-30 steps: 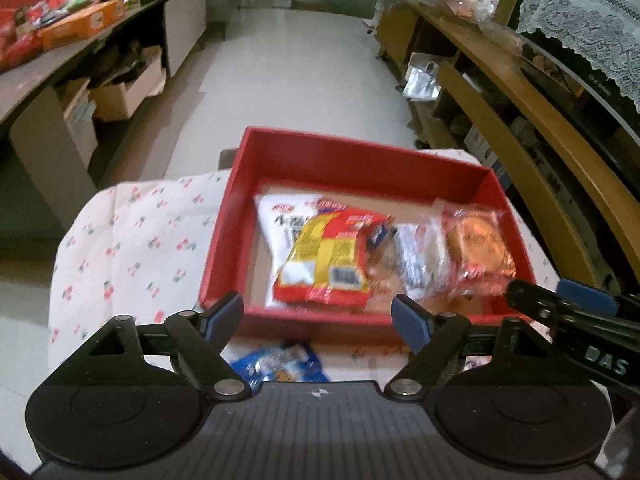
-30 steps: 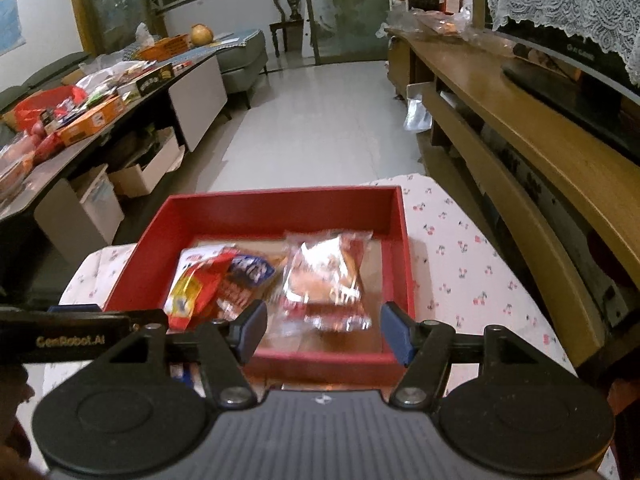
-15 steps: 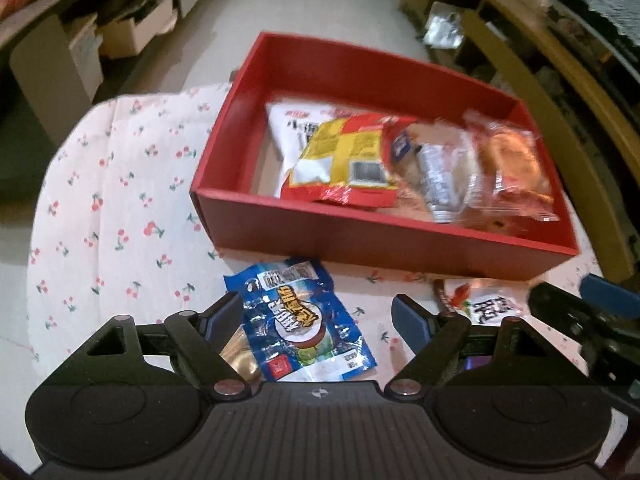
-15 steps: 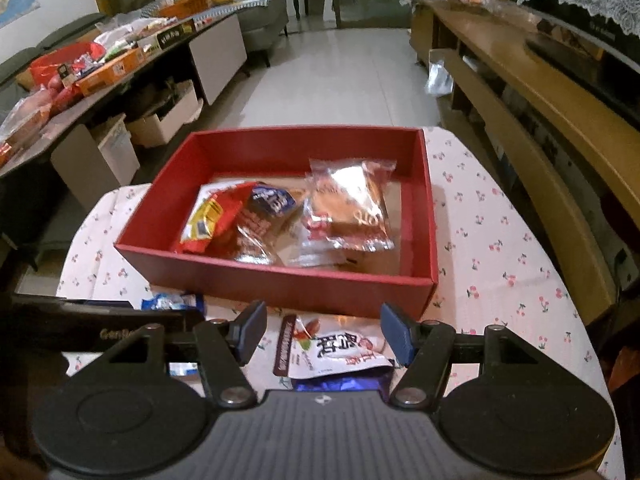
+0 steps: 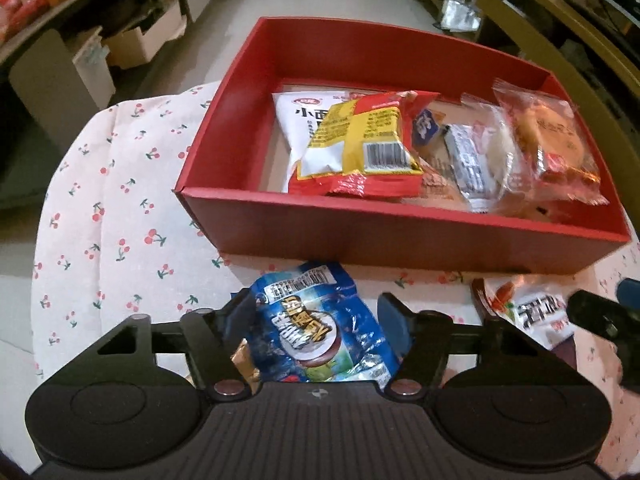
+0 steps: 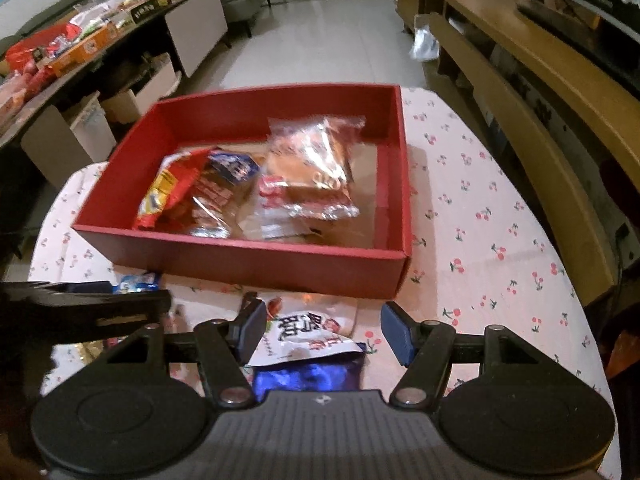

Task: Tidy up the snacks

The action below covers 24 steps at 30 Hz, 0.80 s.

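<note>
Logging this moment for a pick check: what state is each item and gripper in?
Red box: open, part filled with snack packets.
Blue packet: flat on the cloth outside the box, between the left fingers.
Left gripper: just been closing around the blue packet; contact unclear.
White packet: on the cloth, outside the box.
Right gripper: open, straddling the white packet.

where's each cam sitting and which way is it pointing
Left wrist: on the left gripper, tilted down over the blue snack packet between its closing jaws; the right gripper's tip shows at right.
Right wrist: on the right gripper, tilted down over the white snack packet; the left gripper crosses at left.
Shared: the red box of snacks and the cherry-print cloth.
</note>
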Motion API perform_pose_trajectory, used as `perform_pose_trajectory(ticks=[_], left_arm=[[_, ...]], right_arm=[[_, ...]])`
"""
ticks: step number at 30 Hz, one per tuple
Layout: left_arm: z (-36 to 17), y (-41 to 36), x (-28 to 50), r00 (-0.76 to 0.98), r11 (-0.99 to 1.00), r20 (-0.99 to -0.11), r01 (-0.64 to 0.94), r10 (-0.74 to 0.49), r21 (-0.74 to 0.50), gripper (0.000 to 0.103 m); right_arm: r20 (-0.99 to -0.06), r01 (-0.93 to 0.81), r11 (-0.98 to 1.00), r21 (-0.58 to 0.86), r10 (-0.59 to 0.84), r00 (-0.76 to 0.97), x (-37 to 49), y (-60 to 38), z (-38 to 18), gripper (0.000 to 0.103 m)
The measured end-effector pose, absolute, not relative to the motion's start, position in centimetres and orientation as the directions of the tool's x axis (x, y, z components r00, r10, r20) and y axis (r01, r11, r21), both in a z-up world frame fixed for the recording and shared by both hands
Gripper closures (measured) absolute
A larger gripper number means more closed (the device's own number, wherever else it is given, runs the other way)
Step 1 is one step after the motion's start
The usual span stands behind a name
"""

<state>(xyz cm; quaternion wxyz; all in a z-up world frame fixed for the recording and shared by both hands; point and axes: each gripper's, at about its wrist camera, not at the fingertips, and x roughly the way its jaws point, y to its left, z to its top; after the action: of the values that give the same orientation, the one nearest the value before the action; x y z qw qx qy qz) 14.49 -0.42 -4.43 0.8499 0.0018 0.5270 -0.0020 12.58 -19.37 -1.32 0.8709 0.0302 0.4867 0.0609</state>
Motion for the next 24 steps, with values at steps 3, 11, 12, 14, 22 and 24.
perform_pose_trajectory(ticks=[3,11,12,14,22,24], left_arm=[[-4.2,-0.6,13.7,0.437,0.999,-0.899,0.04,-0.022,-0.005,0.034],[-4.0,-1.3,12.7,0.429,0.995,-0.901,0.097,-0.068,-0.028,0.037],[-3.9,-1.3,12.7,0.43,0.995,-0.9,0.098,-0.074,-0.035,0.038],[-3.8,-1.2,12.7,0.424,0.993,-0.901,0.101,-0.092,-0.055,0.042],[-4.5,-0.5,13.1,0.383,0.99,-0.914,0.097,-0.134,-0.105,0.042],[-4.6,-0.3,13.2,0.374,0.988,-0.916,0.091,-0.147,-0.121,0.031]], right_arm=[[-0.858,-0.054,0.992,0.114,0.125,0.498,13.2,-19.8,-2.1,0.032],[-0.868,-0.019,0.991,0.136,0.129,0.48,14.4,-20.1,-3.7,0.032],[-0.865,-0.016,0.988,0.151,0.14,0.482,14.6,-20.2,-3.7,0.032],[-0.864,-0.013,0.982,0.19,0.173,0.473,15.1,-20.1,-4.0,0.032],[-0.891,-0.021,0.983,0.18,0.172,0.419,16.7,-18.5,-5.5,0.019],[-0.896,-0.018,0.988,0.156,0.149,0.419,17.1,-18.1,-5.7,0.011]])
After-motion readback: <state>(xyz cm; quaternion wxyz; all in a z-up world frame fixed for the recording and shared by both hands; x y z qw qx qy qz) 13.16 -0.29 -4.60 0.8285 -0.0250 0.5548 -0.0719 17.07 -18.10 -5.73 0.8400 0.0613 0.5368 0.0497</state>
